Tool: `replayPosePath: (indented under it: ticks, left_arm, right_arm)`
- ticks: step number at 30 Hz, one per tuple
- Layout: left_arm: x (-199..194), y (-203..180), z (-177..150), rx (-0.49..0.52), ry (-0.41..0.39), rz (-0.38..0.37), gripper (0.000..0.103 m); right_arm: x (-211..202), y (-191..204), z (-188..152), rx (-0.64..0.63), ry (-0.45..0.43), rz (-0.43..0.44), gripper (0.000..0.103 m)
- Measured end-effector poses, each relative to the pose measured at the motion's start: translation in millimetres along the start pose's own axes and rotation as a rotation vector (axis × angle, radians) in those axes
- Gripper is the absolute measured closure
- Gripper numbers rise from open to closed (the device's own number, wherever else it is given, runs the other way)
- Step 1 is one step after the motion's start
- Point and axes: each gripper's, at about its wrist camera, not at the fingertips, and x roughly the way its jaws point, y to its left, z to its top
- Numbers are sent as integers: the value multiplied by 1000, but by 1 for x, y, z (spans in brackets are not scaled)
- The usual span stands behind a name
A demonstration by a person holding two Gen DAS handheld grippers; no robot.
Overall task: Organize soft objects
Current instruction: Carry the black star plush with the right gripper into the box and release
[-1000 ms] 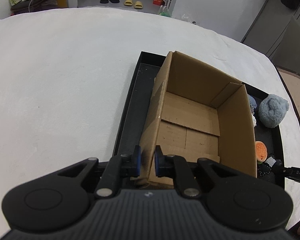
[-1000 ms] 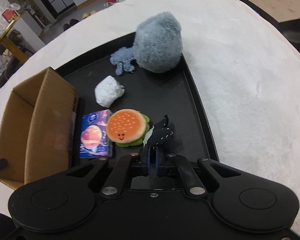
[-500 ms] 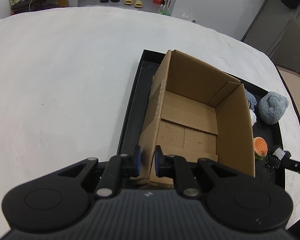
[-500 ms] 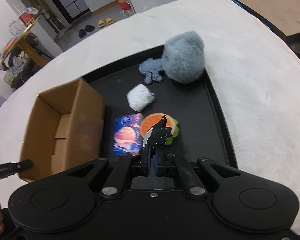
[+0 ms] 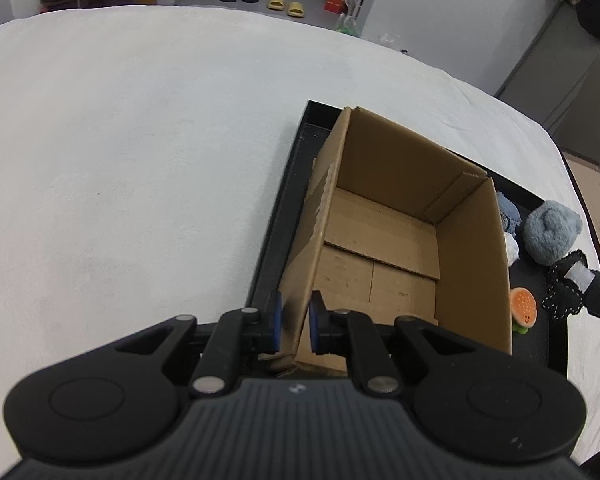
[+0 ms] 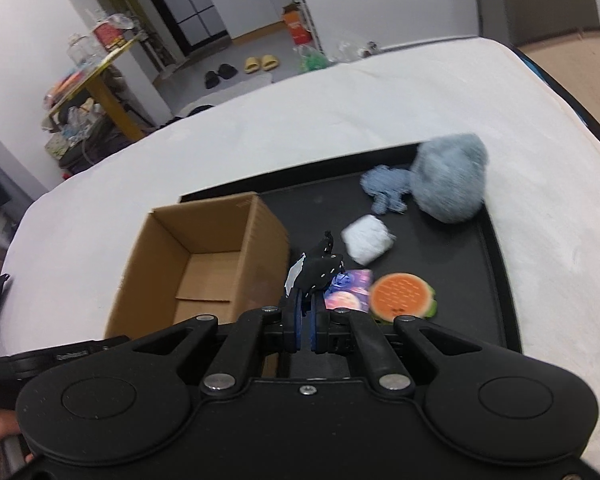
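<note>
Pinched in the right gripper [image 6: 305,322]: a small black soft toy [image 6: 318,270] with white stitching and a white tag, lifted clear of the black tray [image 6: 496,280]. Long axis along the fingers, thin end pointing up and away toward the far side of the tray; tag on the left side. Jaws pressed almost together on the lower end of the toy. Hangs between the cardboard box [image 6: 204,256] and the other soft things, above the near edge of a purple packet [image 6: 348,290]. Beside the packet, an orange burger plush [image 6: 402,298]; farther back a white bundle [image 6: 368,238], a blue knitted piece [image 6: 386,190] and a grey fluffy plush [image 6: 450,180], a little blurred. Left gripper [image 5: 294,324] nearly closed as well, clamped on the near left wall of the open, empty box [image 5: 472,264], blue pads [image 5: 276,322] on both sides of the cardboard. Box standing upright on the left part of the tray [image 5: 276,232], tray on a white table [image 5: 120,152].
</note>
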Motion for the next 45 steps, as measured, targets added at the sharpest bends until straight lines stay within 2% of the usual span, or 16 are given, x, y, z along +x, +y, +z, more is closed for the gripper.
replayPosePath:
  ticks: [10,17,24,32,35,37,38,45]
  left_arm:
    - [5,-1,-2,3,23,-37,90]
    - [6,10,-4,-35,31,-81,90]
    - [5,11,-6,-18,17,-87,90]
    - [2,19,-7,-64,7,-101,90]
    - [3,21,-7,-73,5,-106,90]
    - [3,22,-8,-79,3,-109,90]
    - [2,22,-9,-79,2,-110,89]
    - [2,21,-9,-75,-1,-104,86]
  right_arm:
    - [3,43,13,-68,-29,37,99]
    - [16,66,11,-99,-8,45,99]
    - [39,89,5,-140,36,43,99]
    - [55,122,8,-203,48,80,98]
    - [55,128,11,-204,22,123,87]
    - [59,126,10,-204,45,110,57]
    - [59,124,9,-200,50,106,54]
    - [51,107,3,-184,71,90,53]
